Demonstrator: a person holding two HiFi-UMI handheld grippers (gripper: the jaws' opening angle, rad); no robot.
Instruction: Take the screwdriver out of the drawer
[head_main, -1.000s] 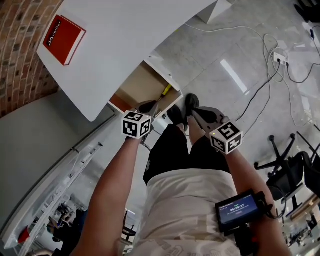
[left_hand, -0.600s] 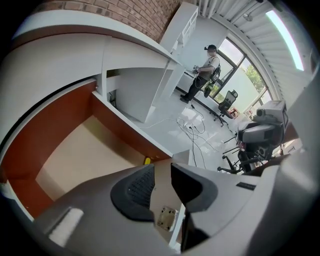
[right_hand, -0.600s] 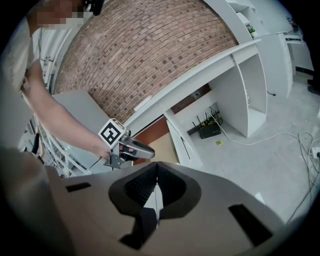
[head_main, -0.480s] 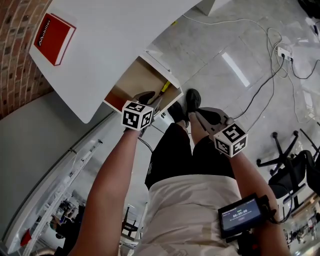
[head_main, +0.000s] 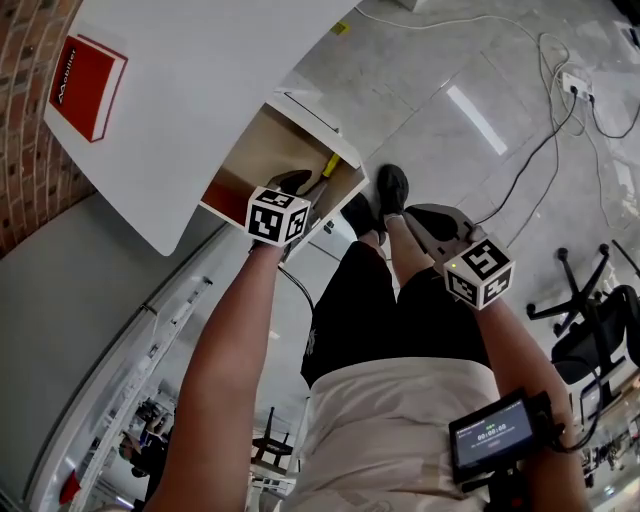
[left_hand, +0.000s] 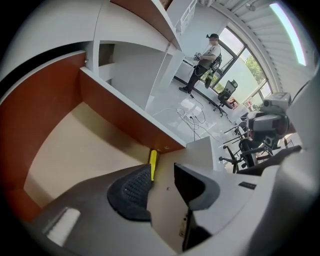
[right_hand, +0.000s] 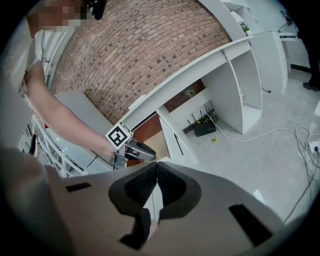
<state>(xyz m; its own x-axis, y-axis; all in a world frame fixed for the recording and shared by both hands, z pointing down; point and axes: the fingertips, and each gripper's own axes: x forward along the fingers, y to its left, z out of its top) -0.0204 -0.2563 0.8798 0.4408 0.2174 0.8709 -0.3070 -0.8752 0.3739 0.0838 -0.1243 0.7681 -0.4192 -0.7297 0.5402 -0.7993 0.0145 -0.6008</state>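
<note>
The drawer stands pulled out from under the white desk, its beige floor bare. The screwdriver lies in its corner by the white front panel; only the yellow handle shows, partly behind one pad. My left gripper hangs over the drawer's mouth, pointing steeply down. Its jaws have just been opening and stand open with nothing between them, the handle a little beyond the tips. My right gripper is off to the right over the floor, away from the drawer, its pads shut together on nothing.
A red book lies on the desk top. My shoes stand just in front of the drawer. Cables and a power strip lie on the floor at right, near an office chair. White shelving lines the brick wall.
My left gripper has sunk from above the drawer's edge to its mouth. The right gripper has dropped slightly and stays shut.
</note>
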